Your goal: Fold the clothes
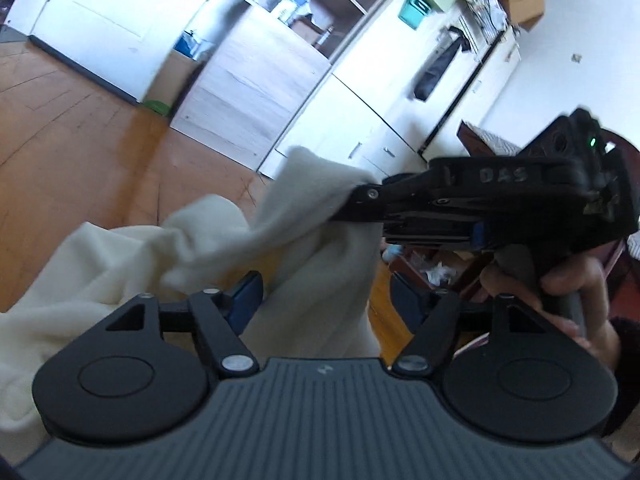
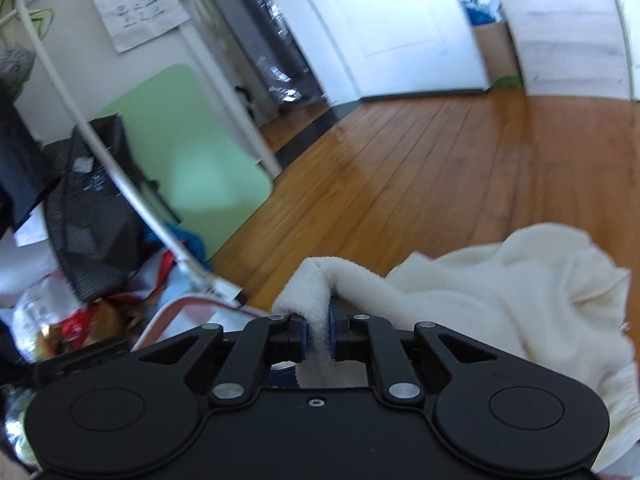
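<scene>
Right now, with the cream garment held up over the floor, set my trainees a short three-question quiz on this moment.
1. True or false: the right claw is shut on the cream garment.
2. The left claw is: A) open, B) shut on the garment.
3. Fill in: below the garment lies a wooden ____.

Key: 1 true; 2 A, fabric hangs between its spread fingers; 3 floor.

Premises: a lived-in home room. Evidence: wooden plank floor (image 2: 420, 168), white door (image 2: 384, 20), open shelves (image 1: 320, 4) stocked with household items, white cupboards (image 1: 360, 120), a tote bag (image 2: 136, 12) hung on the wall, bags heaped in one corner.
</scene>
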`<state>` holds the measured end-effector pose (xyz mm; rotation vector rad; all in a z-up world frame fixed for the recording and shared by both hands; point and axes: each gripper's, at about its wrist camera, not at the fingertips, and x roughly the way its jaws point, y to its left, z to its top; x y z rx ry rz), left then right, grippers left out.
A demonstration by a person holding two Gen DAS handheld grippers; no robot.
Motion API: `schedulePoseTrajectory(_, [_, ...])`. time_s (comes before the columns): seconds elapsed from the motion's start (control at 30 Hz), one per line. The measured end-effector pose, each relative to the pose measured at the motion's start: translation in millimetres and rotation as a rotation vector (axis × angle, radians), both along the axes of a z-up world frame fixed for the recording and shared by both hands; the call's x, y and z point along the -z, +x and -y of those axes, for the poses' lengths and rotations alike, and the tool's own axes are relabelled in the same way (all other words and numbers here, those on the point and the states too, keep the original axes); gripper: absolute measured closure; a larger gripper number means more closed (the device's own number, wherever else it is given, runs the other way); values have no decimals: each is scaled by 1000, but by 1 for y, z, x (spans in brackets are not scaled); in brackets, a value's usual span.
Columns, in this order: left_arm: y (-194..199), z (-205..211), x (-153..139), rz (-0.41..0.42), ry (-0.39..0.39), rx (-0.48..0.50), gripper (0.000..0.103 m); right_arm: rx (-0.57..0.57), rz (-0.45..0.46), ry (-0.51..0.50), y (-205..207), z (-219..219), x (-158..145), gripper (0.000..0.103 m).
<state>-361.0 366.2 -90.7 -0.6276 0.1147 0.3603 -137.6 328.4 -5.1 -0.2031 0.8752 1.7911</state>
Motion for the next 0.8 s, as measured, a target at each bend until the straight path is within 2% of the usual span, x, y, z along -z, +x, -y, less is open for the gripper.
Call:
schedulePoseTrajectory(0.03, [5,-2,3,-38,13,-14,33,-23,-10,0,1,3,2,90])
schedulePoseTrajectory(0.13, [21,-13,11,-168,34,-102,48,-78,-33,0,7,19,7,90])
schedulePoseTrajectory(0.2, [30,-21,17,-231,49,-156,65,-27,7,-14,12,25,14,90])
schedulePoseTrajectory(0.23, [35,-23,18,-269,70,-182,79,4,20,-23,16,26,16,90])
schedulePoseTrajectory(0.3, [51,-21,15,-375,182,-232,84,68,43,-41,25,29,22,89])
schedulePoseTrajectory(0.37, [60,-22,7,-435,285,-272,86,131,66,-58,33,32,27,83])
schedulePoseTrajectory(0.43, [57,-33,-5,-443,309,-324,87,195,89,-76,41,36,32,57])
schedulePoseTrajectory(0.47, [54,-41,-14,-445,329,-382,87,226,100,-85,46,37,34,42])
schedulePoseTrajectory(0.53, [46,-66,-32,-485,443,-514,88,290,123,-102,54,40,40,43])
schedulePoseTrajectory(0.57, [38,-84,-44,-489,449,-576,88,321,134,-111,58,42,42,42])
schedulePoseTrajectory(0.63, [9,-129,-69,-455,349,-683,87,385,157,-128,67,45,47,42])
schedulePoseTrajectory(0.67, [-5,-151,-80,-442,287,-738,83,417,169,-137,71,46,50,42])
schedulePoseTrajectory(0.73, [-34,-185,-81,-456,144,-905,71,468,182,-162,78,49,57,42])
schedulePoseTrajectory(0.8, [-62,-197,-70,-464,61,-1067,68,469,163,-210,84,52,72,42])
